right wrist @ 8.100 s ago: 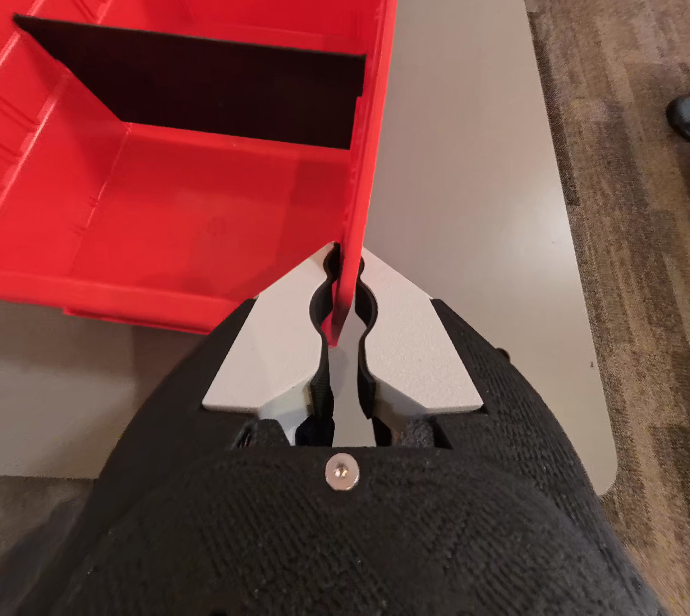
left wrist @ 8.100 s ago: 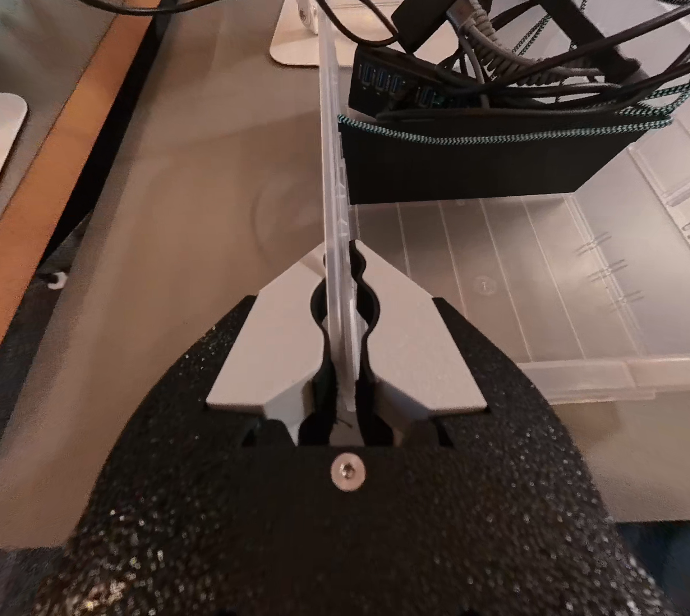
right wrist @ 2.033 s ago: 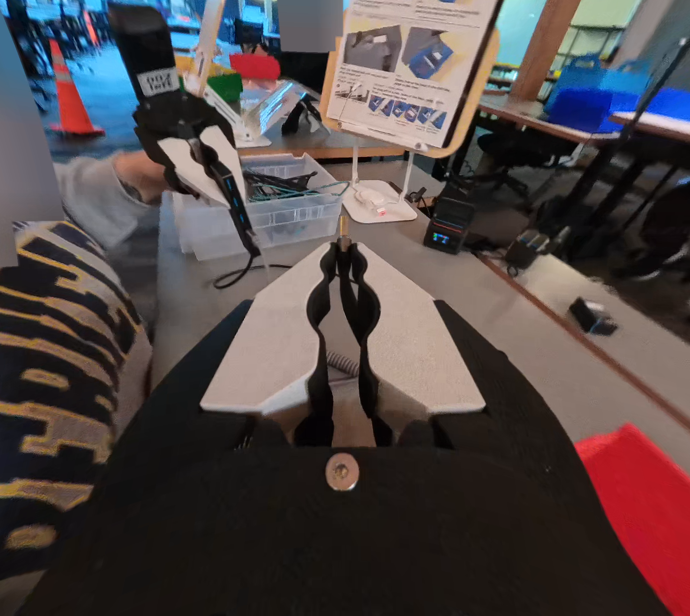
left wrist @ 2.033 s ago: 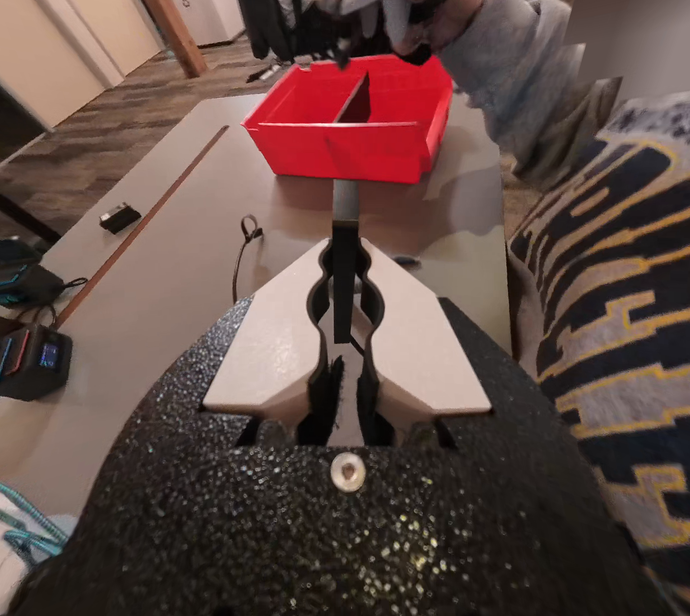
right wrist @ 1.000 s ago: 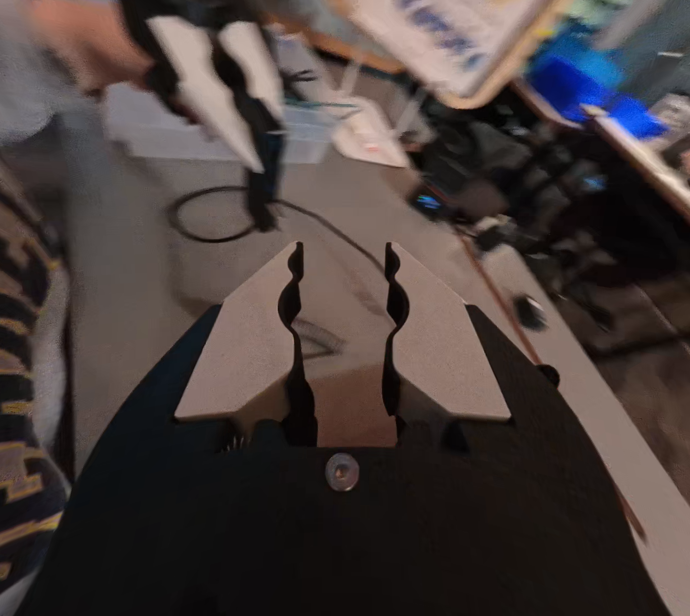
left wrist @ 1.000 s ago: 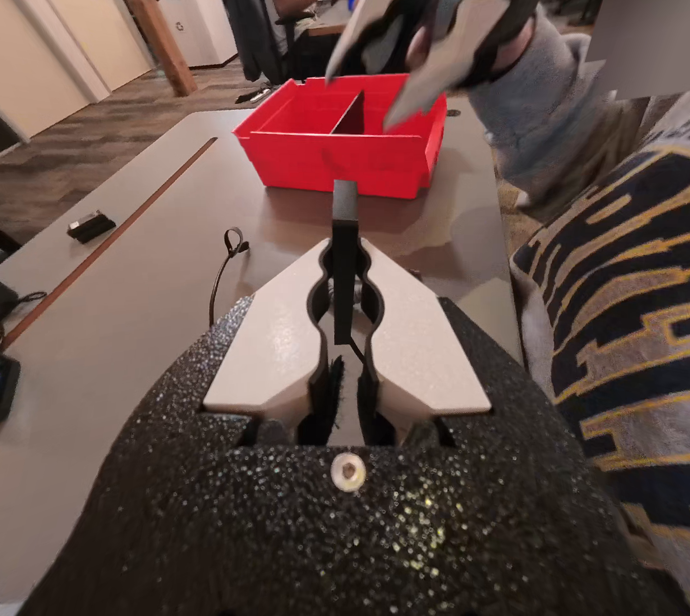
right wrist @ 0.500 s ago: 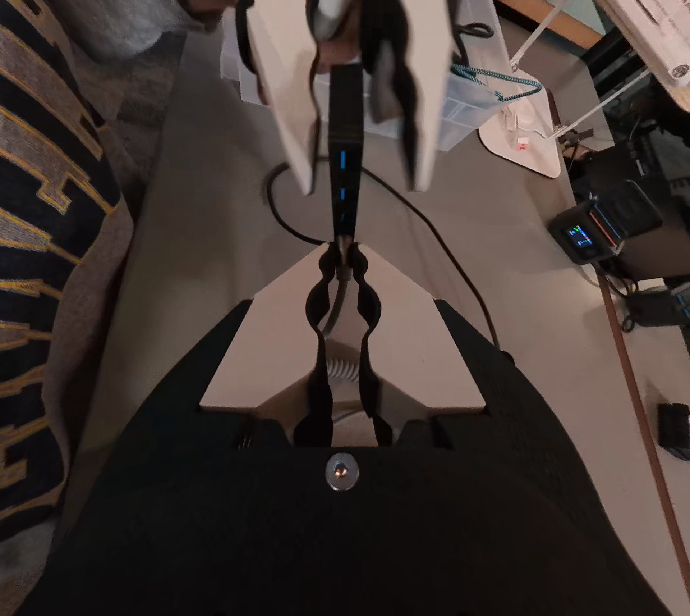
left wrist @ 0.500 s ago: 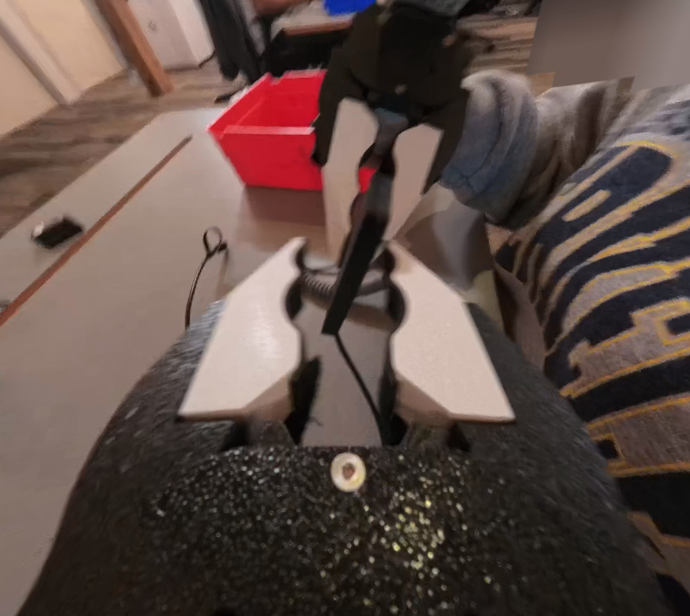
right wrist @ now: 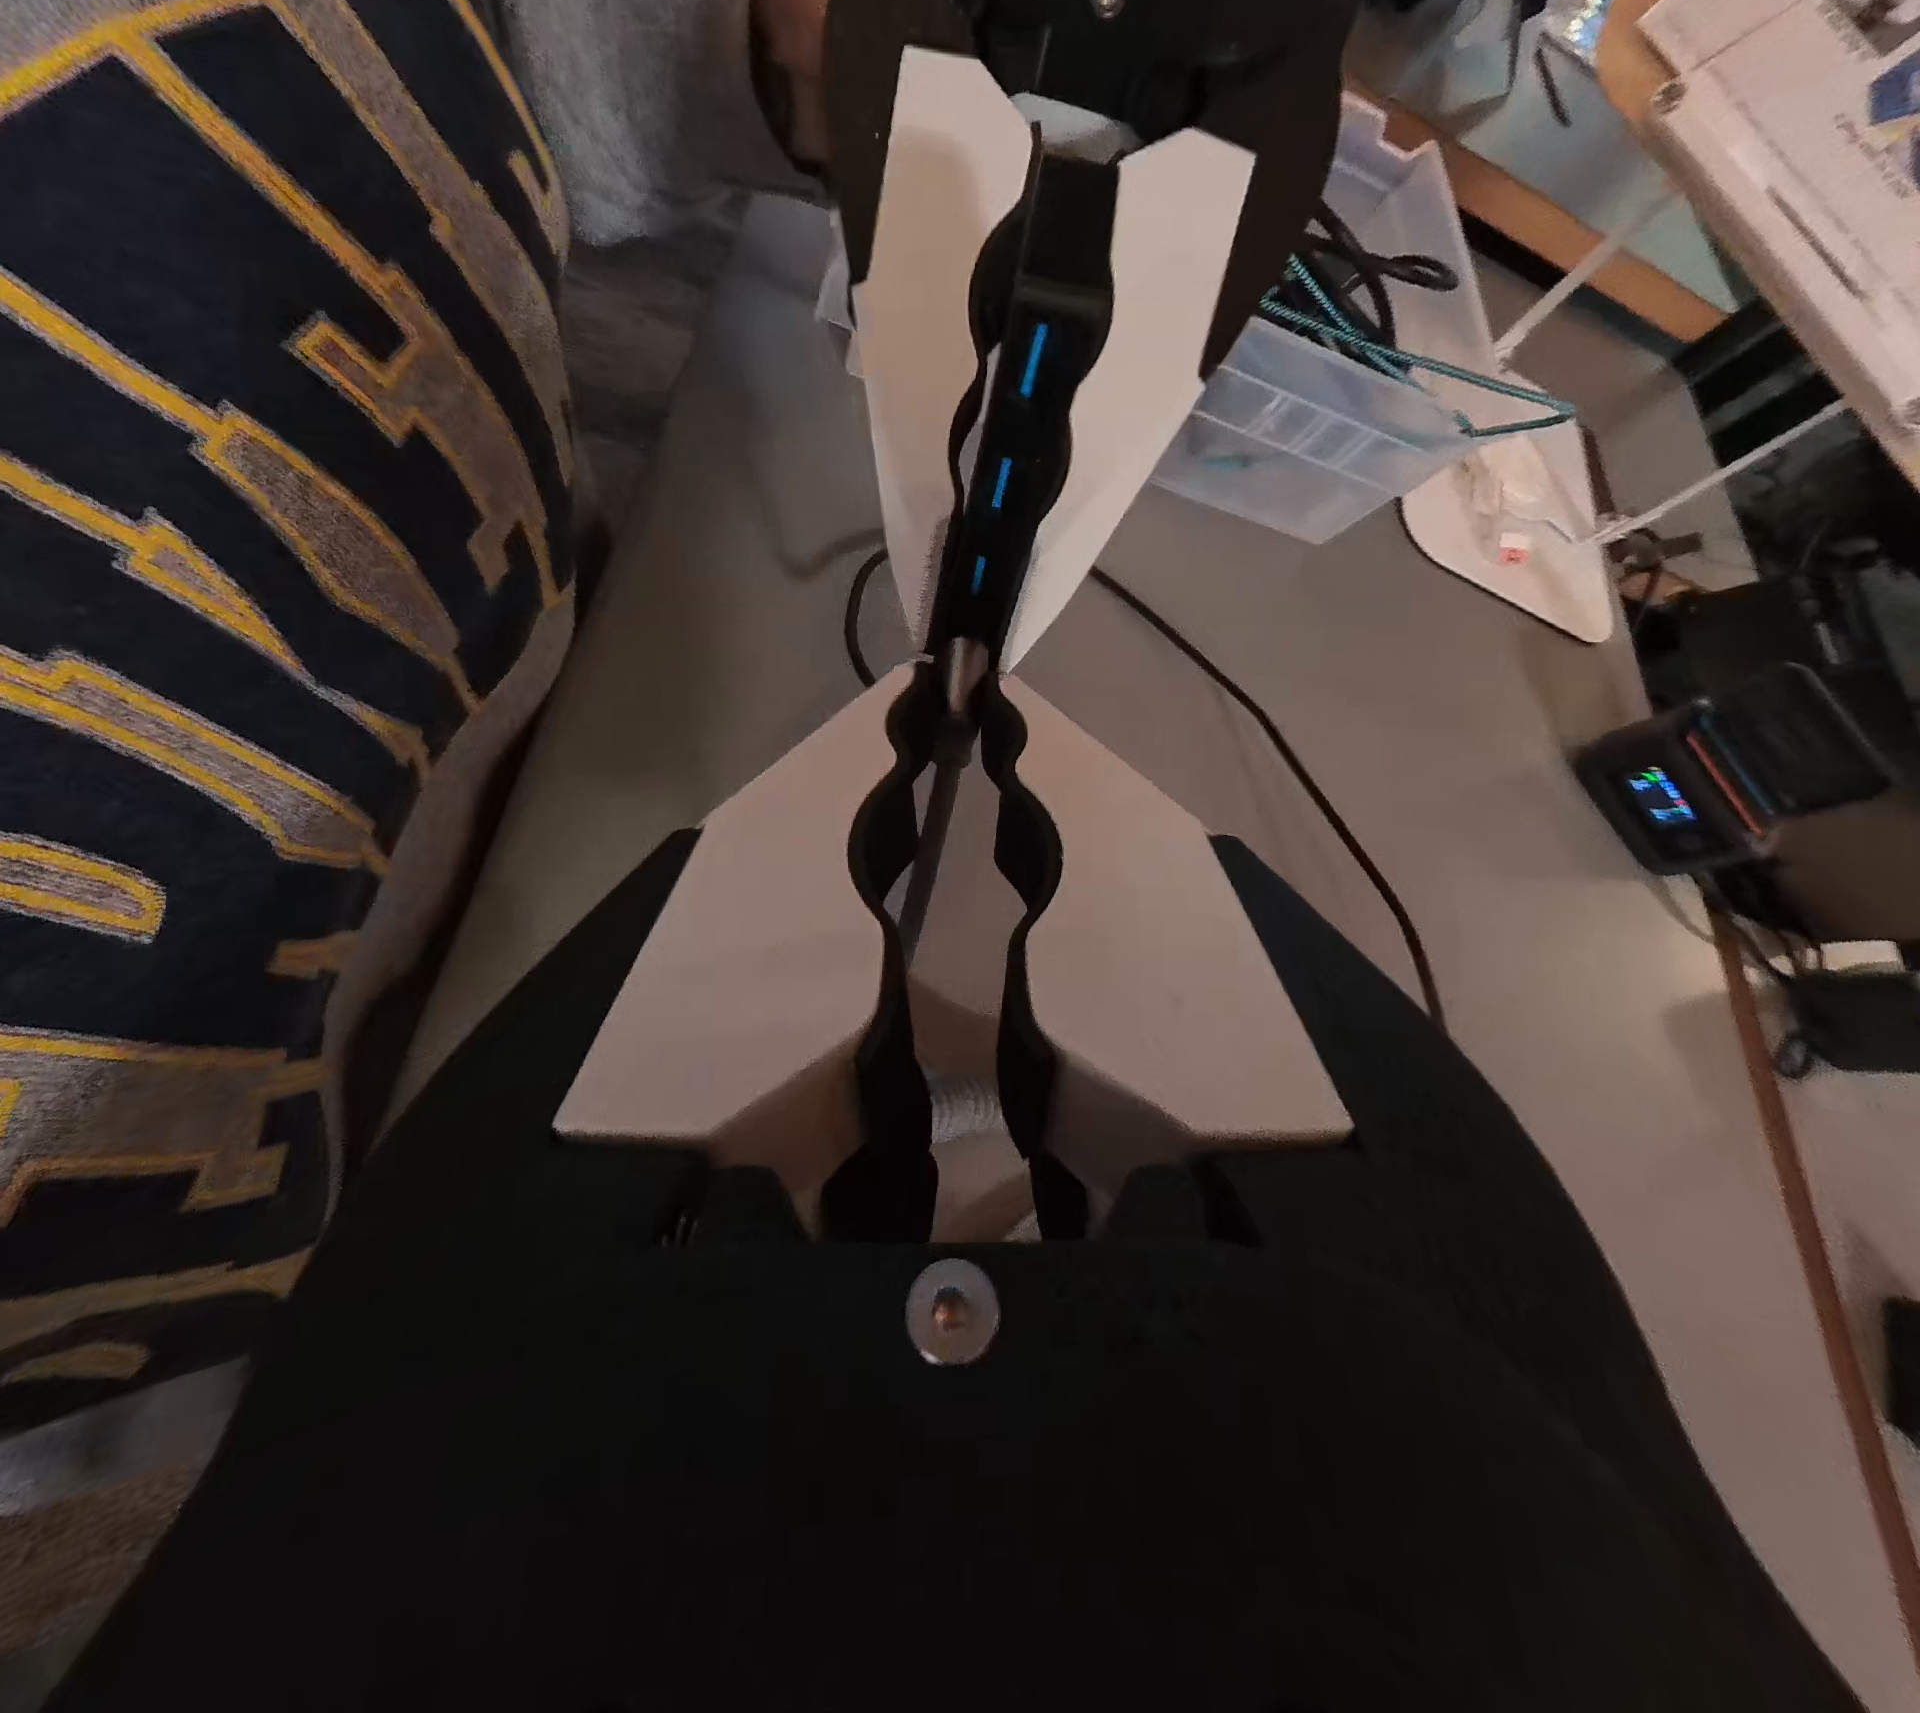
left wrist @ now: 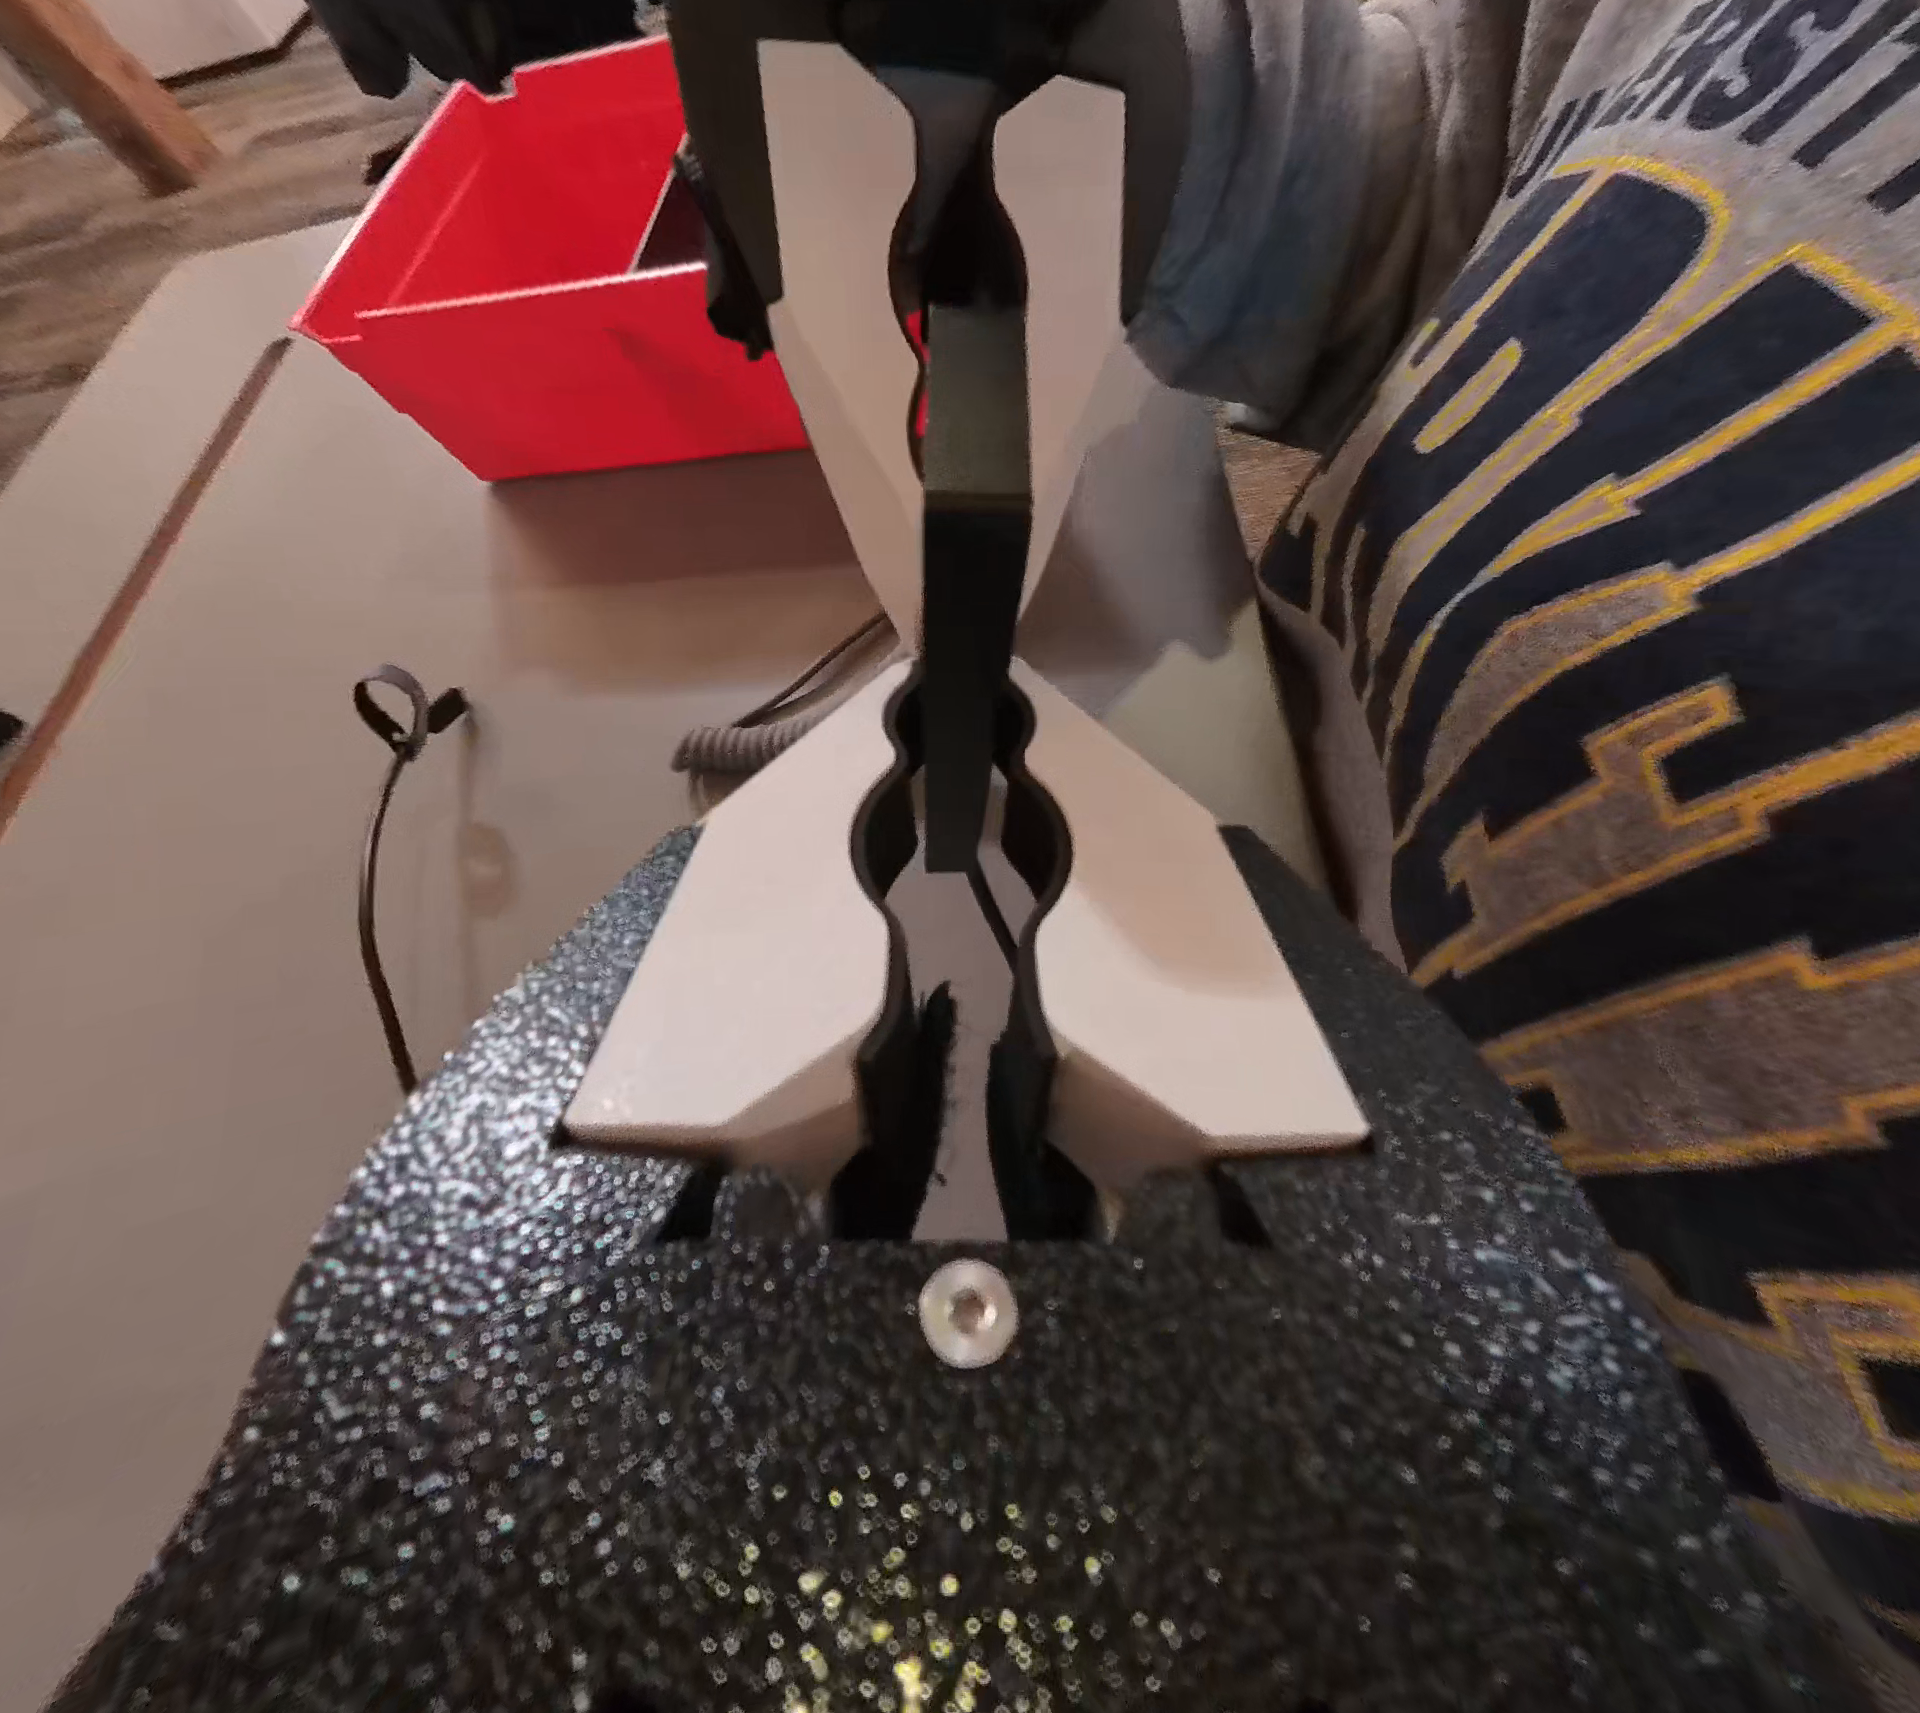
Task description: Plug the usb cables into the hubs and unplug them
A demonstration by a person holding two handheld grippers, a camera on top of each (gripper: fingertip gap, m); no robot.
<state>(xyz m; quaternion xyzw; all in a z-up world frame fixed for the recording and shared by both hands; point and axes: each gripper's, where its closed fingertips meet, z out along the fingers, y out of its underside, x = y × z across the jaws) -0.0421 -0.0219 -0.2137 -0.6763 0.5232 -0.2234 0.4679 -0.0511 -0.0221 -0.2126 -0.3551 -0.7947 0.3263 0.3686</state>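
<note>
My left gripper (left wrist: 961,697) is shut on a slim black USB hub (left wrist: 971,583), which sticks out forward above the table. In the right wrist view the hub (right wrist: 1023,416) shows blue lit ports between the left gripper's white fingers (right wrist: 935,313). My right gripper (right wrist: 954,687) faces it tip to tip and is shut on the plug end of a grey coiled USB cable (right wrist: 930,853). The plug meets the hub's near end; I cannot tell how deep it sits. The right gripper (left wrist: 966,640) also shows in the left wrist view, with the grey coil (left wrist: 727,744) hanging below it.
A red bin (left wrist: 540,333) stands on the grey table (left wrist: 260,624) behind the grippers. A black cable with a strap loop (left wrist: 390,780) lies to the left. A clear plastic bin (right wrist: 1320,437), a white stand base (right wrist: 1507,541) and a device with a small screen (right wrist: 1683,806) sit opposite. The person's sweatshirt (left wrist: 1558,728) is close by. My two grippers' fingertips are within a few centimetres of each other.
The right gripper was open and apart; it shut on the grey cable and came tip to tip with the left. The left gripper opened around the hub, then shut on it again.
</note>
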